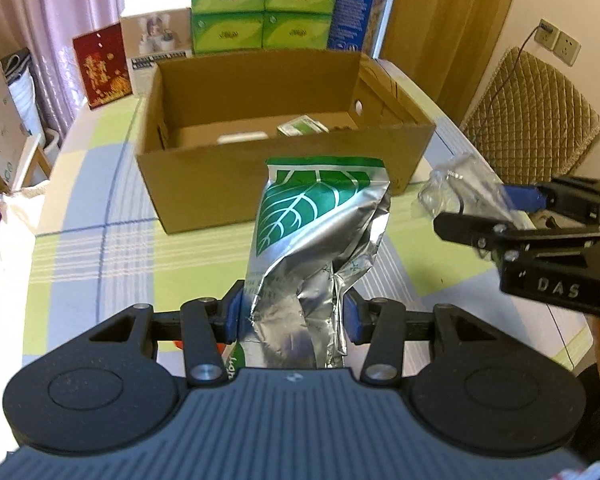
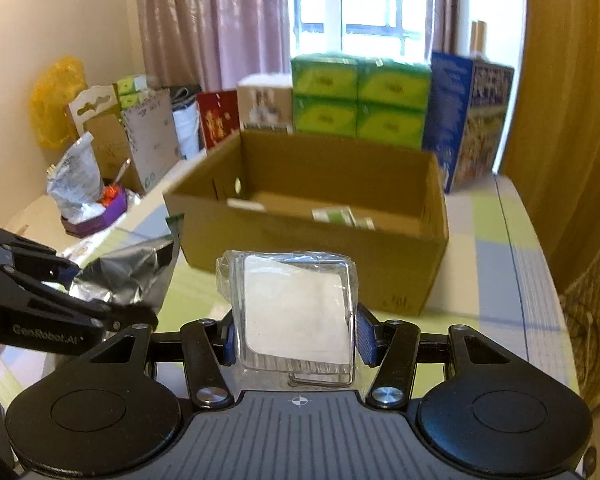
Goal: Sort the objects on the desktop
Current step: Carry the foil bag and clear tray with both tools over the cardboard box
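On the left, the left tool [image 1: 292, 312] is closed on the crumpled lower end of a silver foil pouch [image 1: 316, 232] with a green leaf print, its blue pads pinching the foil from both sides. The pouch stands up out of the grip with its long axis pointing forward and up, toward the cardboard box [image 1: 260, 168] that sits straight ahead on the checked worktop [image 1: 100, 248]. The top edge of the pouch already overlaps the near wall of the box in this view, though I cannot tell whether it is over the rim or merely in front of it. Inside the box a small green carton [image 1: 302, 126] and a flat white item lie on the bottom (so the sorting looks partly done). Further right, the right tool [image 2: 296, 336] is clamped on a clear plastic packet [image 2: 296, 308] with a white sheet and a thin wire clip inside, held flat and broad-side up. From there too the box [image 2: 312, 232] lies dead ahead, its open top facing up. Both loads seem about equally near, so the coming move is, I would judge, forward and over the near wall, then a release.
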{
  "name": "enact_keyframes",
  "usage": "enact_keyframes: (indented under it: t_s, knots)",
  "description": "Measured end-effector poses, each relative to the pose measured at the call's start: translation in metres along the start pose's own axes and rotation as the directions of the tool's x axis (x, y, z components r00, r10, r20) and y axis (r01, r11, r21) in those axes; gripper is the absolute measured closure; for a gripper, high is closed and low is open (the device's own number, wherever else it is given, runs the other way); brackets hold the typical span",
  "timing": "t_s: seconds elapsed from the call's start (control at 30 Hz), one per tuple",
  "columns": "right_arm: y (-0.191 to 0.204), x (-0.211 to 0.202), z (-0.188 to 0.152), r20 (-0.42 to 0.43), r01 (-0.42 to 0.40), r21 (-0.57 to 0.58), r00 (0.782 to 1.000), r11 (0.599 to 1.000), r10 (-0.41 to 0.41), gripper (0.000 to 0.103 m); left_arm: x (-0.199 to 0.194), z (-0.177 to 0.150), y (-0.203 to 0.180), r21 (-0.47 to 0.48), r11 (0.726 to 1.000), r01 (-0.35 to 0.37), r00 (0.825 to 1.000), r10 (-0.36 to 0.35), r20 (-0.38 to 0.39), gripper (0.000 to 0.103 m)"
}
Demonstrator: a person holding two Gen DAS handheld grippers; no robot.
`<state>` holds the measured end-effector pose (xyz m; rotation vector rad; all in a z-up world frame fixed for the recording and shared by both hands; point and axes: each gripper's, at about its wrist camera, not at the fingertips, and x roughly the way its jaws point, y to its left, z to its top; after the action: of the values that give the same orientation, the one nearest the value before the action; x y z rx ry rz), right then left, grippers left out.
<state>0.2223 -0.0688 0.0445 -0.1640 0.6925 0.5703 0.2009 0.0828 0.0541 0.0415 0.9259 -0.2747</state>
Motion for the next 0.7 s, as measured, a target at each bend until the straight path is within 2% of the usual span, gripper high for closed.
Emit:
enact_keyframes:
  t_s: [0.3, 0.7]
  knots:
    - [-0.001, -0.011, 0.029, 0.031, 0.023, -0.034, 0.999, 0.999, -0.022, 0.052, -0.021, 0.026, 0.010, 0.009, 1.000, 0.000, 1.000, 0.000, -0.001, 0.061]
    - [-0.024, 0.010, 0.066, 0.011, 0.041, -0.063, 0.999, 0.997, -0.041, 0.052, -0.013, 0.076, 0.014, 0.111, 0.994, -0.010, 0.999, 0.014, -0.036, 0.061]
